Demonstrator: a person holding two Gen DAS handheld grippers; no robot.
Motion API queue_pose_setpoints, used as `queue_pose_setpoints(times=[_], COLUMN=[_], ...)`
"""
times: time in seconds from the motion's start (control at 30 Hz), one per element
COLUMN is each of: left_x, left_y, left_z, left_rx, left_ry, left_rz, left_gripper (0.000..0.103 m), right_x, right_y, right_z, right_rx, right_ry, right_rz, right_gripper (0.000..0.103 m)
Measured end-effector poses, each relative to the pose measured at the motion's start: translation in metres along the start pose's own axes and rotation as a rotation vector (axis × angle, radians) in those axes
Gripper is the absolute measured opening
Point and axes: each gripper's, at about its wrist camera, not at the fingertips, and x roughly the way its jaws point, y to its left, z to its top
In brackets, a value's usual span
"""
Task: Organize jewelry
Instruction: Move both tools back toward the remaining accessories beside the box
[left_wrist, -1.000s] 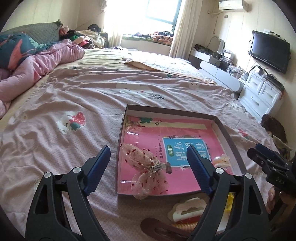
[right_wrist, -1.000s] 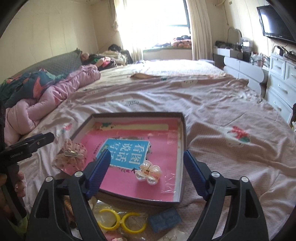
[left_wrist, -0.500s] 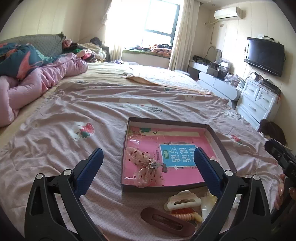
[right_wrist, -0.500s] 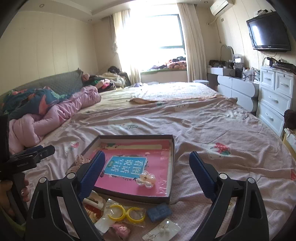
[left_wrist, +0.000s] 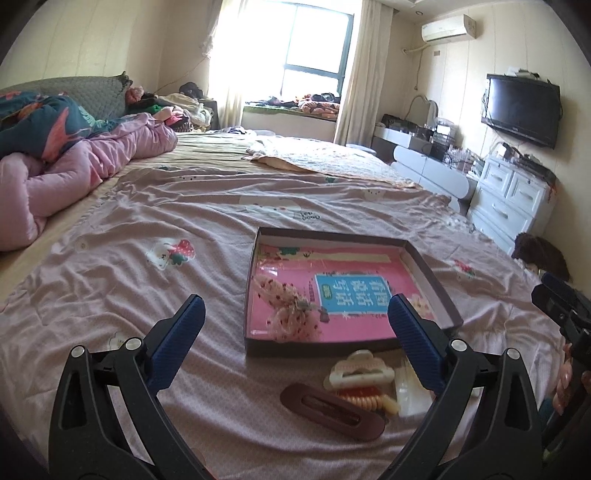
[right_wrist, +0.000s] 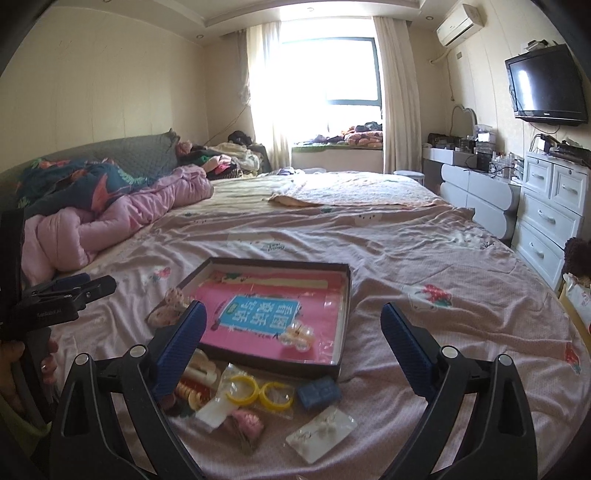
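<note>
While both grippers are hovering over the bed (left_wrist: 155, 206), left gripper (left_wrist: 295, 325) jaws are gaping empty; right gripper (right_wrist: 293, 330) jaws are widening, empty, above tray (right_wrist: 345, 291).

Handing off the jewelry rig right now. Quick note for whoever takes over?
Left hand-held gripper: open, empty. Right hand-held gripper: jaws opening, nothing between them.
Box sits on the bed. Already in it: lace bow clip at its left side, pearl flower clip near its front right.
Left to sort, all on the bed in front of the box: brown barrette, cream claw clip, coil hair tie, yellow hoops in a bag, blue block, pink flower piece, earring card.
</note>
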Motion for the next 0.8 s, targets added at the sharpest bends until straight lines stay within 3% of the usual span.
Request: queue_pose_setpoints(times=[0.5, 0.8], left_x=[-0.003, 0.022], left_y=[-0.007, -0.001], left_z=[-0.033, -0.059], left_rx=[0.017, -0.056], left_ry=[0.084, 0.245], left_rz=[-0.018, -0.085], left_gripper=[0.091, 0.091], right_x=[-0.003, 0.010], right_y=[0.017, 0.027], right_z=[-0.040, -0.064], right_rx=[-0.066, -0.108], right_ry=[0.093, 0.179], right_rz=[0.022, 0.042], right_gripper=[0.092, 0.092])
